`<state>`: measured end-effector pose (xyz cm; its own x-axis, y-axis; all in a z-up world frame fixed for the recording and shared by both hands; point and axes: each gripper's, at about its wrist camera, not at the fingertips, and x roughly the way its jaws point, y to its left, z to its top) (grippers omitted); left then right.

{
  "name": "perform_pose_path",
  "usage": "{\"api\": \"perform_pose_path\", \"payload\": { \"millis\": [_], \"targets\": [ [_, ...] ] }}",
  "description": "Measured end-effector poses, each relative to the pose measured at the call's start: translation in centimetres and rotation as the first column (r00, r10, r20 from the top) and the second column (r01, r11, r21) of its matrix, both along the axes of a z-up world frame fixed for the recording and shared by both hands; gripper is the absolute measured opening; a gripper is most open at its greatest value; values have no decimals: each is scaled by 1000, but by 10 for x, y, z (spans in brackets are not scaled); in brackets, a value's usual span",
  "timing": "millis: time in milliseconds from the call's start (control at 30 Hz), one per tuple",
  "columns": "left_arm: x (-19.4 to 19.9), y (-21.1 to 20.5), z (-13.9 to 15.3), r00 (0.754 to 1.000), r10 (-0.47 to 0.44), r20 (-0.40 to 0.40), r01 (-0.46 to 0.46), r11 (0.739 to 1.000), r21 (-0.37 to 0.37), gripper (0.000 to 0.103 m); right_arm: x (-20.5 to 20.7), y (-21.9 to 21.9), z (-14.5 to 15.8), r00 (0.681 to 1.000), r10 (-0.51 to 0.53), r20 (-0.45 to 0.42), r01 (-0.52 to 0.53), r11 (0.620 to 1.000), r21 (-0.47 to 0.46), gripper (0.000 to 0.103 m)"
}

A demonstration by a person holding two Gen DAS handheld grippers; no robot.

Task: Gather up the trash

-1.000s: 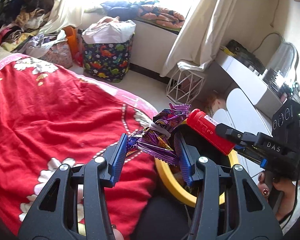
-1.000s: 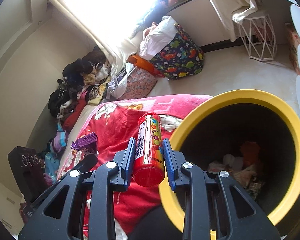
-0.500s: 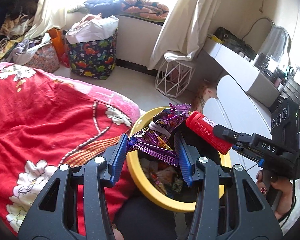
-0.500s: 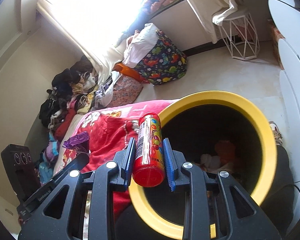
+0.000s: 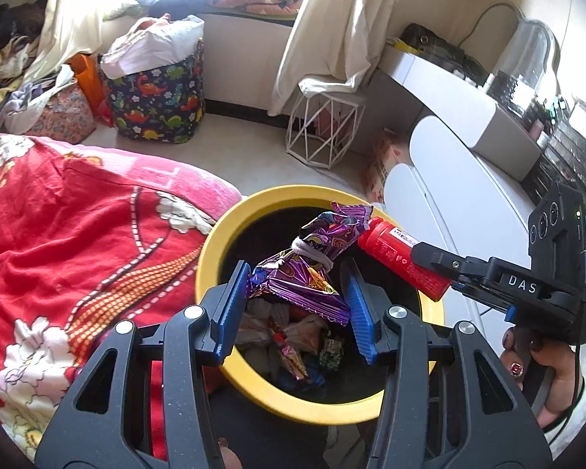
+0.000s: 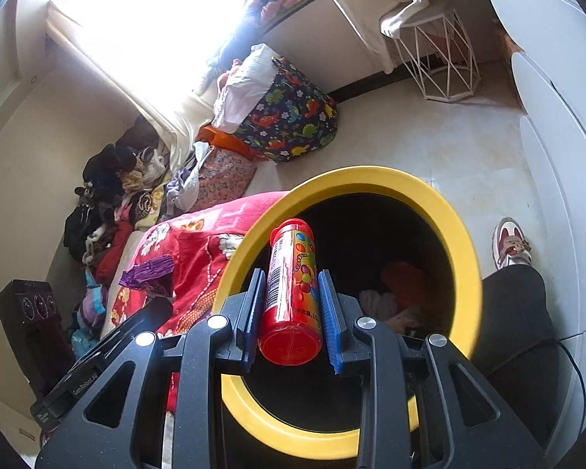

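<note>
left wrist view shows our left gripper (image 5: 297,299) with its jaws pinching a crumpled purple snack wrapper (image 5: 312,264), held right over the mouth of the yellow-rimmed bin (image 5: 211,250) so it can fall onto the rubbish already inside. our right gripper (image 6: 291,314) has its jaws clamped on a red candy tube (image 6: 293,293), also above the opening, likely so both pieces drop together. the bin stands just beside the red bed cover (image 5: 70,242).
</note>
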<state>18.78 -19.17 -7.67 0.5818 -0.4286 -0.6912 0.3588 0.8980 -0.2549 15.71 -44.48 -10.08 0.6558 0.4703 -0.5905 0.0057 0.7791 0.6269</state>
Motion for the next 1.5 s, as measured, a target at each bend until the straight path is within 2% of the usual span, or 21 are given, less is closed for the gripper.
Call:
{"api": "perform_pose_path", "payload": {
  "millis": [600, 933, 1033, 1100, 1167, 1300, 1500],
  "targets": [
    [4, -43, -21, 994, -96, -58, 99, 994, 42, 41, -3, -29, -8, 997, -75, -8, 75, 997, 18, 27],
    [3, -52, -27, 990, -110, -91, 114, 993, 43, 48, -3, -35, -7, 994, -112, 1, 112, 993, 22, 29],
    [2, -54, -29, 989, -111, -99, 117, 992, 50, 56, -5, -36, -8, 993, -121, -5, 121, 992, 33, 42],
    [2, -54, -29, 989, -109, -102, 114, 992, 51, 63, -7, -36, -8, 992, -128, -3, 128, 991, 33, 45],
    [1, -54, -28, 989, -104, -101, 110, 992, 54, 76, -7, -36, -7, 992, -126, 0, 126, 992, 26, 50],
    [-1, -53, -26, 990, -100, -97, 106, 993, 56, 91, -11, -34, -1, 992, -122, 19, 122, 993, 4, 58],
    [-7, -49, -19, 994, -83, -77, 88, 994, 57, 92, -19, -32, 8, 991, -121, 48, 123, 991, -44, 73]
  ]
}}
